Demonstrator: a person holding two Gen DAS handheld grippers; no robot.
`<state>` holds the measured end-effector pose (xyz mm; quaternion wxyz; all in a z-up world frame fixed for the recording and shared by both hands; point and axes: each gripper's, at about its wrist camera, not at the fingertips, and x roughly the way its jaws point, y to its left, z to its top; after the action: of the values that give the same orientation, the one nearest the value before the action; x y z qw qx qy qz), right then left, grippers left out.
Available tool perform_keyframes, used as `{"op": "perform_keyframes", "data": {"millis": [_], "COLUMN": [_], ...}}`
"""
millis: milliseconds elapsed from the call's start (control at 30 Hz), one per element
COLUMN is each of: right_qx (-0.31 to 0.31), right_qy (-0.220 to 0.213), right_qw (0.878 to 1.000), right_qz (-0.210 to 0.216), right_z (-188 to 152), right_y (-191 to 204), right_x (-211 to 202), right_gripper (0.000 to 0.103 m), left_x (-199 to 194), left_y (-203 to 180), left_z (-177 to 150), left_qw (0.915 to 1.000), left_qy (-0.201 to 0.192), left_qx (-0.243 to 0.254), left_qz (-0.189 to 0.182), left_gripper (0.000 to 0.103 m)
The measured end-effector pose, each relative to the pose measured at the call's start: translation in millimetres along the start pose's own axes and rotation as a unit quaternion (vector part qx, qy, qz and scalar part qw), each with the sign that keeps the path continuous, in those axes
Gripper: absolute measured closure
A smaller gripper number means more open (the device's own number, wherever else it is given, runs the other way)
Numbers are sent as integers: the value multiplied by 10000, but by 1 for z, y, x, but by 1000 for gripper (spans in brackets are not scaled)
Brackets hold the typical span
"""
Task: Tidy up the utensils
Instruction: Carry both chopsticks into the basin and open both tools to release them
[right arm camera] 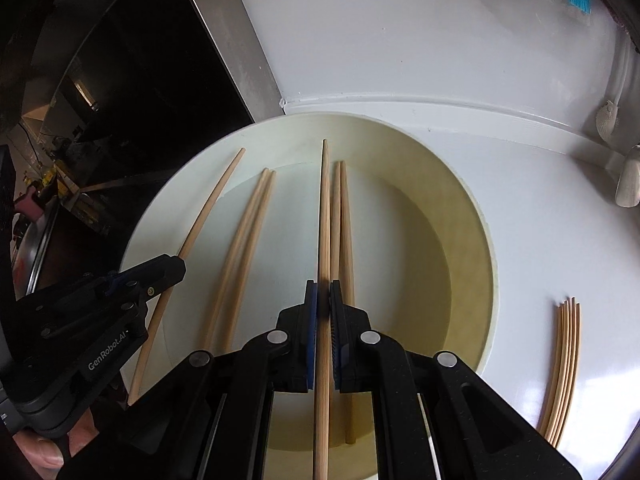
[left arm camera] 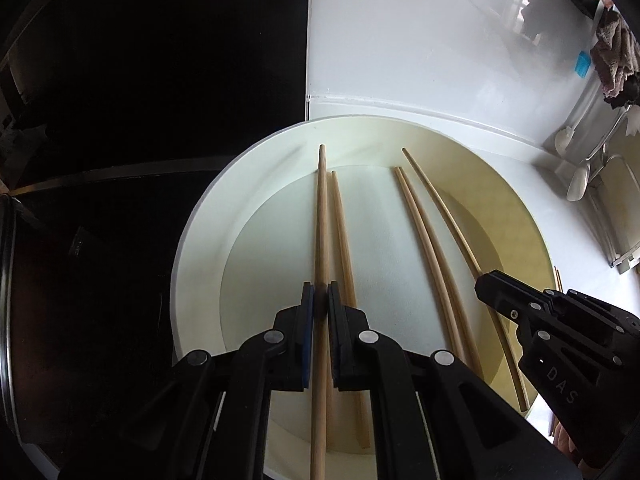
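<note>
carrying one chopstick in each hand-held gripper over the plate (left arm camera: pixel 200 240). left hand-held gripper (left arm camera: pixel 319 300) is clamped on a chopstick (left arm camera: pixel 321 208) running forward between the pads; in the right wrist view that same stick is the curved one at far left. right hand-held gripper (right arm camera: pixel 323 300) is likewise clamped on its own chopstick (right arm camera: pixel 325 208).

loose on the plate: in the left view one stick just beside the held one (left arm camera: pixel 340 232) and a touching pair (left arm camera: pixel 424 240) toward the right; in the right view another pair (right arm camera: pixel 344 220) lies under the right gripper's stick. a sorted bundle of chopsticks (right arm camera: pixel 564 364) lies on the white tabletop (right arm camera: pixel 400 40), right of the plate and apart from it.

my read: transfer step, mid-task, several sticks not yet moved. next move likely takes the held sticks across to the bundle, lines them up parallel with tips matched, lowers until they rest flat, then releases. watch for rolling on the glossy surface and the two grippers crowding each other. can't tell whether either held stick's tip touches the plate.
</note>
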<state>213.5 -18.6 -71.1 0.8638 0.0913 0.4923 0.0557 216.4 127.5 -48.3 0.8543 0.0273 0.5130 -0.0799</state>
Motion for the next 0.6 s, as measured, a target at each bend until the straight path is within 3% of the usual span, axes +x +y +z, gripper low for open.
{"op": "perform_keyframes", "data": {"millis": [600], "right_qx": [-14], "right_qy": [496], "right_qw": [9982], "right_qz": [-335], "right_z": [4], "right_y": [4], "right_x": [40], "right_gripper": [97], "left_x": [40], "left_y": [1], "left_z": [1], "left_qw": [9990], "left_qy": [399], "left_qx": [-48], "left_qz": [-200], "left_gripper": [94]}}
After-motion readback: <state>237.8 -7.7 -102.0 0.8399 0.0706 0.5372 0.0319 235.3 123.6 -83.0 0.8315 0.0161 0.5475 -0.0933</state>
